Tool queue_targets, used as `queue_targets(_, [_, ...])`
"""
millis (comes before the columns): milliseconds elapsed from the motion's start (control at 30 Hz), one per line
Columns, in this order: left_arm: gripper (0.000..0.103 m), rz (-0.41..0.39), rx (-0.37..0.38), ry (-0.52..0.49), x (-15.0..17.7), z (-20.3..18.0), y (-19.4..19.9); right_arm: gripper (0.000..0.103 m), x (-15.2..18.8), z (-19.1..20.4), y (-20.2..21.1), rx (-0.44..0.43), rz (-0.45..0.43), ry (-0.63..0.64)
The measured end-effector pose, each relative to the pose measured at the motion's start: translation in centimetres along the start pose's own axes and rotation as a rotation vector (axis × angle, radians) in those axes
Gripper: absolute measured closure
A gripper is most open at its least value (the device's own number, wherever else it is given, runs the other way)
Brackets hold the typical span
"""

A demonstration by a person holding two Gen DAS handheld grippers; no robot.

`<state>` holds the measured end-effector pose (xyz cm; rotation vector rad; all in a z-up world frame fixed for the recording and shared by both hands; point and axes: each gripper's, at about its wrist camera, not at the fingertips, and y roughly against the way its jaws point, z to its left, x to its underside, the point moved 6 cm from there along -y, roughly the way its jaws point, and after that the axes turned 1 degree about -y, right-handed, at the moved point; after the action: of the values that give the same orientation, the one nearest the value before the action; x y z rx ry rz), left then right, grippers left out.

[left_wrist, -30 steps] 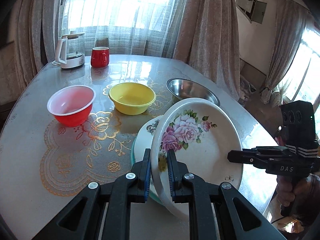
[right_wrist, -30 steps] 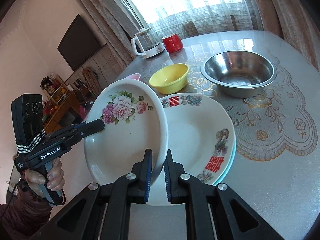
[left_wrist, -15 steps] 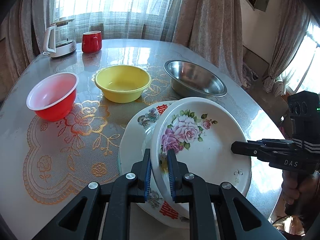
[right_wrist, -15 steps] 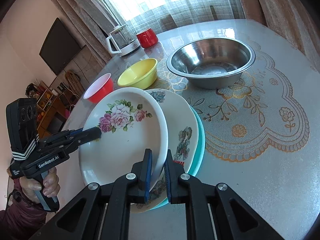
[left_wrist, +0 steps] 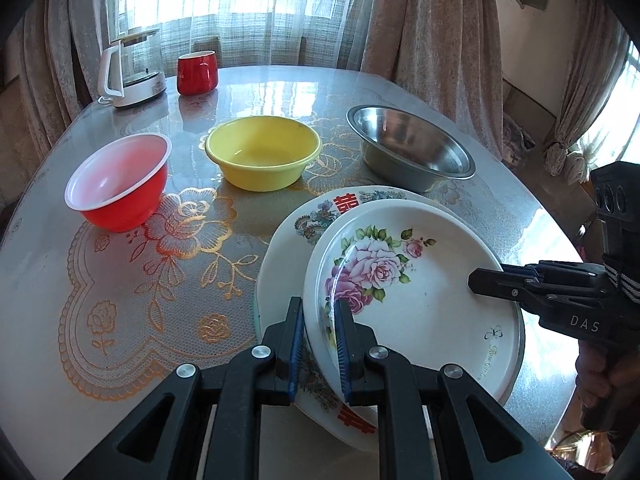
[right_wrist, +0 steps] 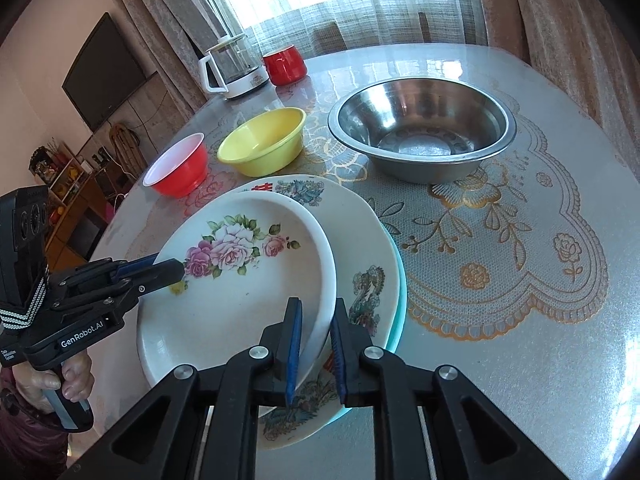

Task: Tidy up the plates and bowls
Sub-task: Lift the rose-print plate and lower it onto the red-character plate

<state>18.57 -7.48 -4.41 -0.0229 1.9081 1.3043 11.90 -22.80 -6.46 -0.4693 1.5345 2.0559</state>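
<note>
Rose plate [left_wrist: 416,304] sits between both my tongs right now, white and deep with pink roses painted inside. My left tongs [left_wrist: 319,344] are narrowed onto its near rim, one blue pad inside the plate and one outside. Over on the right wrist view, my right tongs [right_wrist: 314,350] straddle the opposite rim the same way, though I see a sliver of space beside one pad there, so I cannot tell how firmly they pinch. The rose plate rides tilted over the plate with red characters [left_wrist: 288,256], overlapping most of it; whether its low edge touches that plate underneath I cannot make out. Under the lettered plate a teal plate [right_wrist: 401,296] peeks out along one edge, the whole stack resting on the table [left_wrist: 120,360] at the edge of the gold lace mat [right_wrist: 520,248].

Beyond the stack I have three bowls in a row: a red bowl [left_wrist: 120,184] with a white inside, a yellow bowl [left_wrist: 262,152] beside it, and a steel bowl [left_wrist: 408,148] nearest the curtain. All three stand upright and apart from one another. At the far end by the window stand a glass kettle [left_wrist: 134,68] and a red mug [left_wrist: 197,72], close together. A dark television [right_wrist: 106,72] hangs on the wall.
</note>
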Motion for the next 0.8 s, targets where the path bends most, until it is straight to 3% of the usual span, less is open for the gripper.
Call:
queue_targets(200, [0.088, 0.015, -0.029, -0.021, 0.0, -0.3, 0.1, 0.087, -0.2, 0.4, -0.2, 0.042, 0.012, 0.042])
queue_targets(400, [0.088, 0.019, -0.059, -0.044, 0.0, -0.5, 0.0, 0.086, -0.4, 1.0, -0.2, 0.140, -0.005, 0.127])
queue_targets(800, [0.087, 0.016, -0.070, -0.042, 0.1, -0.4, 0.1, 0.080, -0.6, 1.6, -0.5, 0.193, -0.024, 0.194])
